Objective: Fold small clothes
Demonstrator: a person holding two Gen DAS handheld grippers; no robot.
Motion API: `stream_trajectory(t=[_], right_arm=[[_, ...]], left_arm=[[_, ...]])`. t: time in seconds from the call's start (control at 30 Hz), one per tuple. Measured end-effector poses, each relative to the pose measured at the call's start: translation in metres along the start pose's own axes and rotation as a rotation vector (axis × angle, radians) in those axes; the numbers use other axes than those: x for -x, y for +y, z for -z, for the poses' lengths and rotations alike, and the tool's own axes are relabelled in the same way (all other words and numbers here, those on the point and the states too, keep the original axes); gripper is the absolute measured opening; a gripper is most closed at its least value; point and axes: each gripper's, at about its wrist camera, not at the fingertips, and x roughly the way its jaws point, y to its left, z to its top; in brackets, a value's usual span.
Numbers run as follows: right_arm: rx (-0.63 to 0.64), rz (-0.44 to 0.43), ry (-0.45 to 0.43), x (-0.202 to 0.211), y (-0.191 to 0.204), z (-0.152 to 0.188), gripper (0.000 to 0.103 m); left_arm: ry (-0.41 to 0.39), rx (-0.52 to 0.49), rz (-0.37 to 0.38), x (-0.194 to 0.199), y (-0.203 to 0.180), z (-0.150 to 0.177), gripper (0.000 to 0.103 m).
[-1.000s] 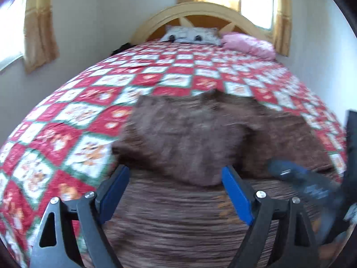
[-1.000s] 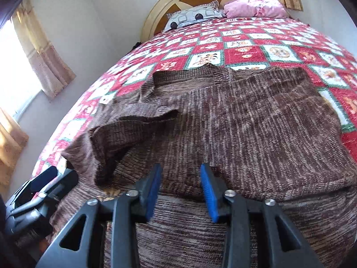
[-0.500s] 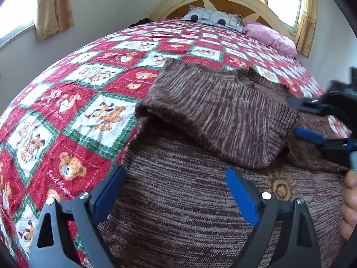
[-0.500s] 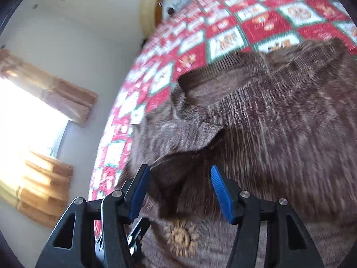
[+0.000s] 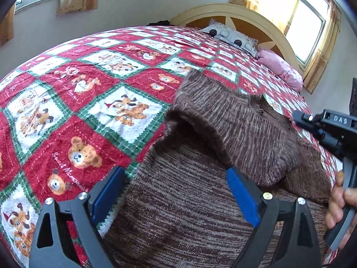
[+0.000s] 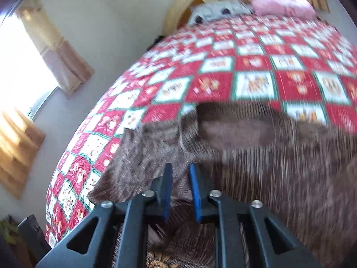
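Observation:
A brown knitted sweater [image 5: 196,203] lies on the bed, with its left sleeve [image 5: 241,131] folded inward over the body. My left gripper [image 5: 176,194] is open and empty, hovering over the sweater's lower left edge. My right gripper [image 6: 180,187] has its jaws close together around a fold of the sweater [image 6: 267,178], near the folded sleeve's end; that view is blurred. The right gripper's body also shows at the right edge of the left wrist view [image 5: 330,129], held by a hand.
The bed is covered by a red, white and green teddy-bear quilt [image 5: 84,111]. A patterned pillow [image 5: 232,38] and a pink pillow [image 5: 279,67] lie at the wooden headboard [image 5: 245,17]. Walls and curtained windows surround the bed.
My right gripper has narrowed from open to nearly shut around sweater fabric at the sleeve. My left gripper stayed open and drew slightly back and left.

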Motion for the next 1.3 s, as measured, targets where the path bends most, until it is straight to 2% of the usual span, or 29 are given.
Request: stream_trajectory(t=[0.07,0.17,0.23,0.27,0.33,0.37,0.47,0.53,0.6,0.63,0.7,0.73,0.87,0.93,1.0,1.07,1.13,1.2,1.3], right_arm=[[0.034,0.035,-0.045,0.006,-0.001,-0.006,0.014],[0.022,0.113,-0.045,0.013,-0.009,0.001,0.015],[-0.043,0.058,-0.002,0.018,-0.020,0.011,0.019],[-0.081,0.022,0.020,0.019,-0.026,0.018,0.026],[-0.181,-0.052,0.039,0.022,-0.035,0.036,0.070],[-0.207,-0.069,0.030,0.023,-0.036,0.044,0.074],[-0.239,-0.102,0.056,0.017,-0.033,0.062,0.075],[-0.190,-0.075,0.098,0.004,-0.021,0.069,0.075],[-0.112,-0.032,0.082,0.002,-0.008,0.072,0.072],[-0.068,-0.011,0.080,0.001,-0.001,0.071,0.046],[-0.026,0.009,0.129,-0.006,0.005,0.071,0.010],[-0.021,0.018,0.130,-0.005,0.004,0.071,0.009],[0.062,0.153,0.120,0.006,-0.001,0.074,0.009],[0.038,0.118,0.126,0.010,-0.011,0.076,0.010],[-0.048,0.062,0.123,0.014,-0.025,0.071,0.012],[-0.153,0.009,0.100,0.016,-0.037,0.064,0.028],[-0.205,-0.016,0.051,0.014,-0.043,0.054,0.063],[-0.189,0.022,0.015,0.010,-0.040,0.046,0.065],[-0.130,0.071,0.029,-0.009,-0.031,0.036,0.065]], left_arm=[[0.000,0.001,0.000,0.000,-0.001,0.001,0.096],[-0.001,0.002,0.002,0.000,0.000,0.001,0.096],[-0.001,0.004,0.006,0.000,0.000,0.001,0.096],[-0.002,0.004,0.007,0.000,0.000,0.001,0.096],[0.000,0.000,0.004,0.000,0.000,0.001,0.097],[0.001,-0.005,-0.001,-0.001,-0.001,0.001,0.097],[0.002,-0.009,-0.007,-0.001,-0.002,0.001,0.097],[0.002,-0.009,-0.006,-0.001,-0.002,0.001,0.097],[0.002,-0.008,-0.005,-0.001,-0.002,0.001,0.097],[0.002,-0.007,-0.004,-0.001,-0.002,0.001,0.097],[0.002,-0.008,-0.005,-0.001,-0.002,0.001,0.097],[0.002,-0.008,-0.005,-0.001,-0.002,0.001,0.097],[0.002,-0.008,-0.006,-0.001,-0.002,0.001,0.097],[0.002,-0.008,-0.006,-0.001,-0.002,0.001,0.097],[0.001,-0.007,-0.005,-0.001,-0.002,0.001,0.097],[0.001,-0.007,-0.005,-0.001,-0.002,0.001,0.097],[0.001,-0.007,-0.004,-0.001,-0.002,0.001,0.097],[0.001,-0.008,-0.006,-0.001,-0.002,0.001,0.097],[0.001,-0.009,-0.005,-0.002,-0.002,0.001,0.098]])
